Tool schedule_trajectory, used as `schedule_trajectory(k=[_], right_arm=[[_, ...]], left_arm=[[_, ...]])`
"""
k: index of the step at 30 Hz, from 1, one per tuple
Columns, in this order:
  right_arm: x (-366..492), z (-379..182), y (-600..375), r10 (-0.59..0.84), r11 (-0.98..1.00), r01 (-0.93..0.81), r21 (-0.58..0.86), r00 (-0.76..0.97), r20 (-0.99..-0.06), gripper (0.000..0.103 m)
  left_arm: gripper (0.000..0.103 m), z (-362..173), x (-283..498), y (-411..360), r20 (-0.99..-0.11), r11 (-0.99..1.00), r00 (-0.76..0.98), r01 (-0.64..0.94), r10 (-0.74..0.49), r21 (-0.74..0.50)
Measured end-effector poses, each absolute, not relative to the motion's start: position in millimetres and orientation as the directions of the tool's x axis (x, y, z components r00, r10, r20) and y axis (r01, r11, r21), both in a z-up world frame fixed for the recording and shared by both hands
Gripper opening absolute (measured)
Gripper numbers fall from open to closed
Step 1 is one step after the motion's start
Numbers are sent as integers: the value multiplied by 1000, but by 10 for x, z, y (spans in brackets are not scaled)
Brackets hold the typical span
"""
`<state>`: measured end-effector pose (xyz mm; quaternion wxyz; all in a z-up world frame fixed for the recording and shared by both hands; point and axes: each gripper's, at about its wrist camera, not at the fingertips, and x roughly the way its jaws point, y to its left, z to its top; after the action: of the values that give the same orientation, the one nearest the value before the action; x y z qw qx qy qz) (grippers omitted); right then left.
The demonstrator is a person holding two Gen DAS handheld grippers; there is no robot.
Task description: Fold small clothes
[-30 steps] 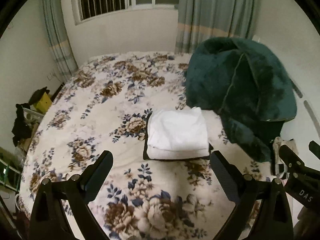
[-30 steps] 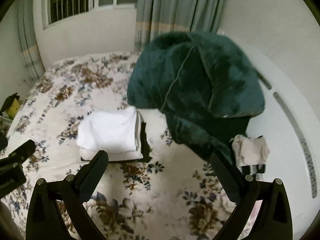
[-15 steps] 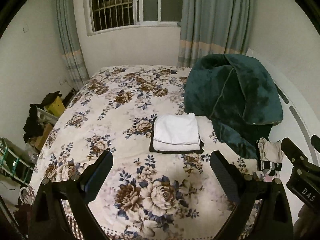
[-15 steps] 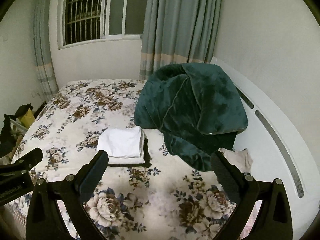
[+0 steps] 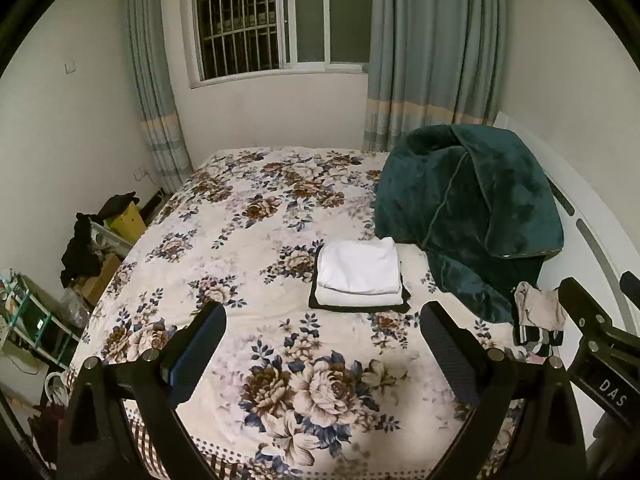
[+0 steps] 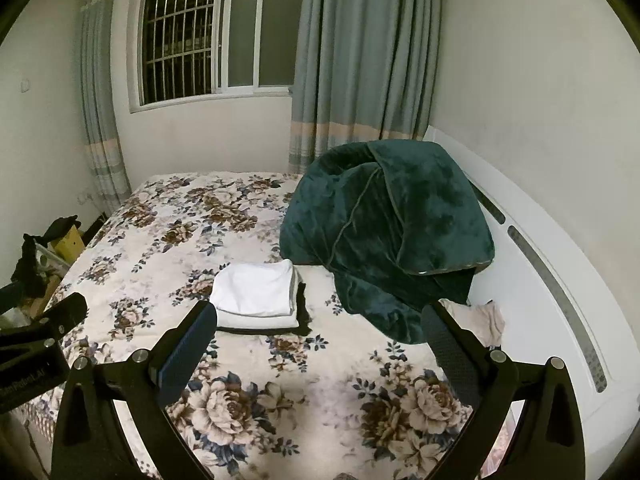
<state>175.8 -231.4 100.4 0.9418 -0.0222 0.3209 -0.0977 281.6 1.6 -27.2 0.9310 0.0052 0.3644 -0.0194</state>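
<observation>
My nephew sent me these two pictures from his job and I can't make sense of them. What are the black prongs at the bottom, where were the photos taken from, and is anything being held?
No robot here: a person holds a two-finger gripper in each hand, each with a wide-angle camera looking along its fingers. One picture comes from the left gripper, the other from the right gripper. Both are open and hold nothing. They hang above a bed with a flowered cover. On it lie a folded pile of clothes, a big green blanket and a small crumpled beige garment beside the blanket.

Black left gripper (image 5: 322, 344), silver screws, blue-edged pads; right gripper (image 6: 320, 344) alike
</observation>
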Motion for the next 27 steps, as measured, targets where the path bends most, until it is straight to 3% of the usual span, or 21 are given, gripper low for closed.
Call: schedule_trajectory(k=[27], right_arm=[[1721, 1114, -2289, -170, 985, 146, -90, 777, -606, 103]], left_arm=[[103, -163, 2738, 15, -657, 1000, 753, 28, -25, -6]])
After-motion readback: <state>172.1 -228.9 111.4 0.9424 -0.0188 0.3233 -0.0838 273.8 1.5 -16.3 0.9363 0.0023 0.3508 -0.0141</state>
